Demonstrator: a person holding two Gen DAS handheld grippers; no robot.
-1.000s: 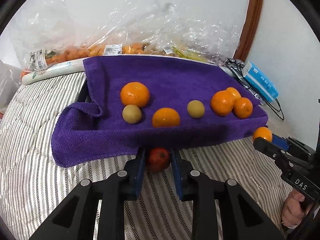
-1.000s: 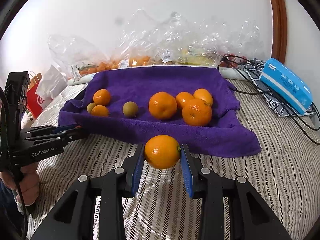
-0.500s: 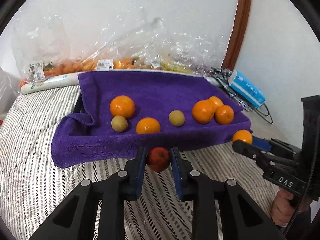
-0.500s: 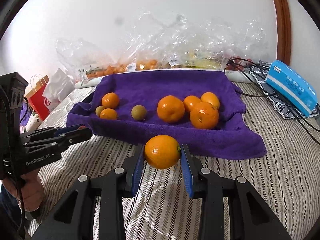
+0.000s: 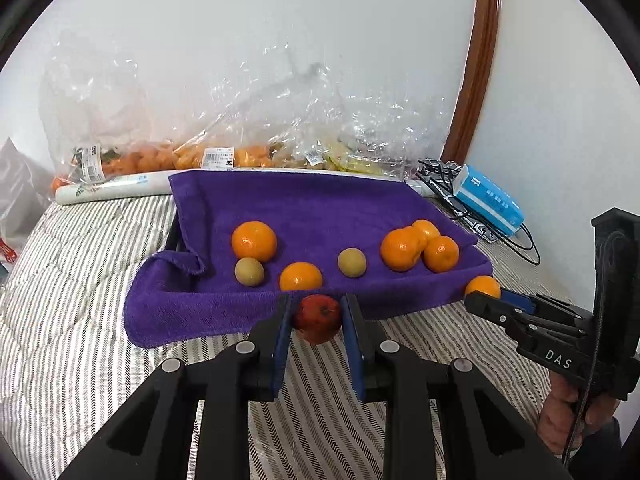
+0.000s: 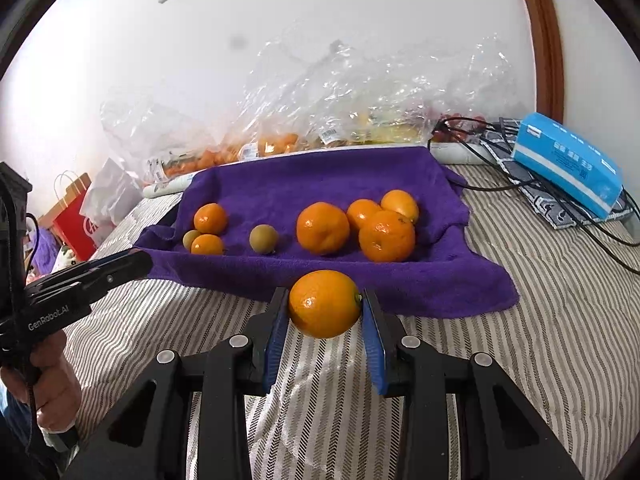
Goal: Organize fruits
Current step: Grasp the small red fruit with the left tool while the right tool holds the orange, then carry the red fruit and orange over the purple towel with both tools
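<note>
Two hand-held grippers hover over a bed with a grey-and-white striped cover (image 6: 560,320), in front of a purple towel (image 6: 320,184) spread on it. The left hand-held gripper (image 5: 317,320) is clenched on one small red fruit (image 5: 318,318), held above the towel's near edge. The right hand-held gripper (image 6: 325,306) grasps one orange (image 6: 324,303) just before the towel's near edge. On the towel lie six oranges: two near its left edge (image 6: 210,218), four clustered right of centre (image 6: 386,236). Two small greenish-brown fruits (image 6: 263,239) lie between them. The towel's middle and far half are bare. Behind the far edge, crumpled clear plastic bags (image 6: 360,92) of fruit lean against a white wall. One blue box (image 6: 568,162) and black cables lie at the bed's far right corner.
</note>
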